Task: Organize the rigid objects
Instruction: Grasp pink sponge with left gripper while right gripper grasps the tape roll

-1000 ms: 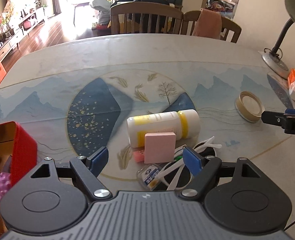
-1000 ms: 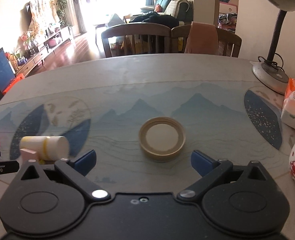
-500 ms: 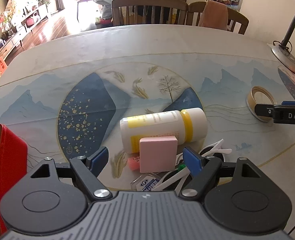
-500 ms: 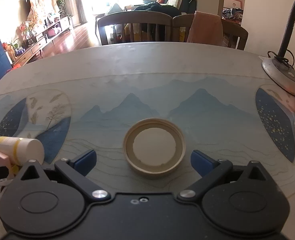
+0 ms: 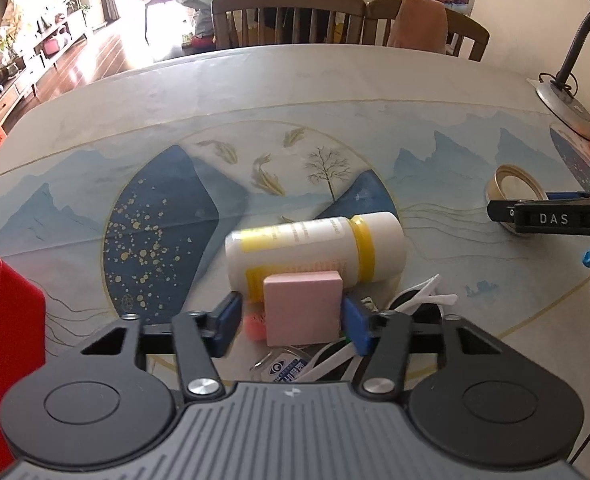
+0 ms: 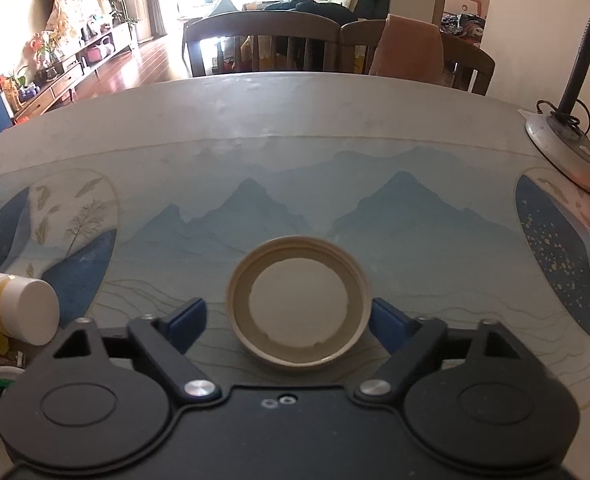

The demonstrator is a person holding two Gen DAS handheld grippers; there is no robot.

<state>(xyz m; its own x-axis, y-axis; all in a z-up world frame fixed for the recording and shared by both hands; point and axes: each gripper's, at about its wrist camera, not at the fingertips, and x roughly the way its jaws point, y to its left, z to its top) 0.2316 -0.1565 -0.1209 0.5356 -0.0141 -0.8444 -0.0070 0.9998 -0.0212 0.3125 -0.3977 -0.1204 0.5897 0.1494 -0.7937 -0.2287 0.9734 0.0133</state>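
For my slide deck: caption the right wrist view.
Right gripper, jaws just closing, straddles a beige lid on the painted table.

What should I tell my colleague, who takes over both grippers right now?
Left gripper: jaws have just been closing around the pink block; one pad touches its side, a gap shows on the other. Not gripped yet.
Right gripper: jaws have just been closing around the beige lid, which lies flat on the table; gaps remain both sides.
White bottle lies on its side behind the block; small clutter sits beneath.
Red box stands at the left.
Done: both grippers positioned. Left: grip, lift, put away.
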